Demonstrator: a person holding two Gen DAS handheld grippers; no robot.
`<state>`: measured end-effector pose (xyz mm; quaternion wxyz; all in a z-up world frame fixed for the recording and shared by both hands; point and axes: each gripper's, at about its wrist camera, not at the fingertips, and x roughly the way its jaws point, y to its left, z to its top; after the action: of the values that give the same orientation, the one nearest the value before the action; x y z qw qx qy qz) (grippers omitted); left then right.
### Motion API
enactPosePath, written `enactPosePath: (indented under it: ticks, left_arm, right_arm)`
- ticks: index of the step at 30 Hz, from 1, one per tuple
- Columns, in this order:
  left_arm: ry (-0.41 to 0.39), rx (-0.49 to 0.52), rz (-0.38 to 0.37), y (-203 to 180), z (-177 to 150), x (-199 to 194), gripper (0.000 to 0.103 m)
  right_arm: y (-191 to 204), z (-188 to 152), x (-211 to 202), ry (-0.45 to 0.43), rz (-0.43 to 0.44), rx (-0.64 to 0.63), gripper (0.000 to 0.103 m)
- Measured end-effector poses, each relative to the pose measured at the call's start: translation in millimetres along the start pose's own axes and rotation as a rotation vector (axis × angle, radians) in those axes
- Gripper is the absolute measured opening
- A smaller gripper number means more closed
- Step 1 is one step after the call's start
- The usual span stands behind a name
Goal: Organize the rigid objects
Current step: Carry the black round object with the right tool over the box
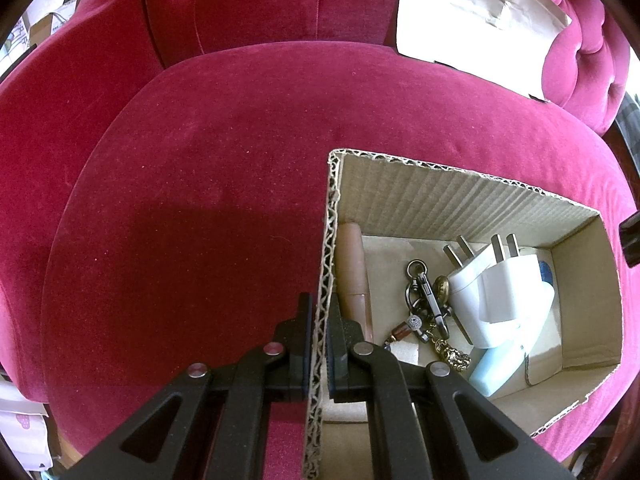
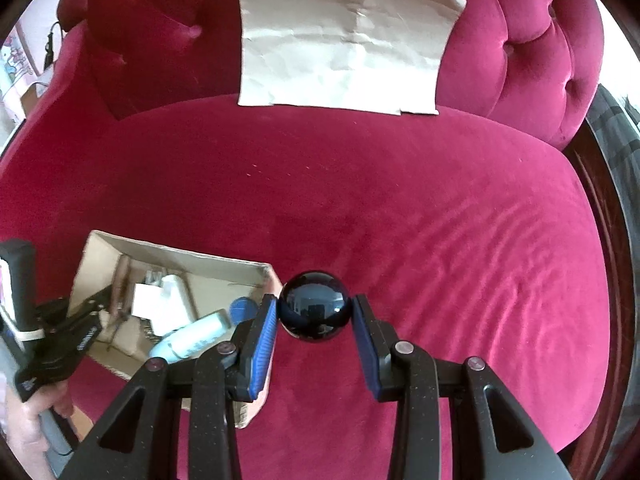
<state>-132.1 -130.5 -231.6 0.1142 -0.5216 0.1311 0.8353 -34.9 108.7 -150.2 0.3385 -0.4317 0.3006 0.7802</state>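
A cardboard box [image 1: 440,196] sits on the red velvet seat. It holds two white plugs [image 1: 500,288], a key ring with charms [image 1: 424,304], a brown tube [image 1: 354,272] and a pale blue bottle [image 1: 496,372]. My left gripper [image 1: 319,312] is shut on the box's left wall. In the right wrist view the box [image 2: 224,268] lies at lower left, with the left gripper [image 2: 80,320] on its edge. My right gripper [image 2: 315,312] is shut on a glossy black ball [image 2: 314,310], just right of the box and above the seat.
A crumpled paper sheet [image 2: 340,44] leans on the tufted backrest [image 2: 520,40]. Red seat cushion [image 2: 440,220] spreads to the right of the box. A dark wooden frame edge [image 2: 608,208] runs on the right. Clutter [image 1: 24,36] shows beyond the chair's left side.
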Motion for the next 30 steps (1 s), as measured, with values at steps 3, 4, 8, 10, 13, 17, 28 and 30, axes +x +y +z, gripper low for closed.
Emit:
enactPosePath:
  ticks: [3, 4, 8, 10, 13, 17, 28, 30]
  left_arm:
    - [0.0, 0.001, 0.0, 0, 0, 0, 0.005]
    - [0.0, 0.002, 0.001, 0, 0, 0, 0.005]
    - [-0.001, 0.003, 0.0, 0, 0, 0, 0.005]
    - [0.0, 0.002, 0.0, 0, 0, 0, 0.005]
    - [-0.001, 0.003, 0.0, 0, 0, 0, 0.005]
    - [-0.001, 0.005, -0.001, -1, 1, 1, 0.005]
    - [-0.002, 0.008, -0.001, 0, 1, 1, 0.005]
    - [-0.002, 0.009, -0.001, 0, 1, 1, 0.005]
  right_arm:
    - [9, 0, -6, -0.004, 0.021, -0.013, 0.04]
    - [12, 0, -7, -0.005, 0.026, -0.018, 0.04]
    - [28, -1, -7, 0.001, 0.058, -0.043, 0.04]
    - [33, -2, -7, 0.003, 0.07, -0.056, 0.04]
    - [43, -4, -4, 0.008, 0.091, -0.074, 0.04]
    - [56, -7, 2, 0.009, 0.094, -0.099, 0.04]
    - [77, -13, 19, 0.013, 0.096, -0.098, 0.04]
    - [79, -13, 22, 0.015, 0.102, -0.094, 0.04]
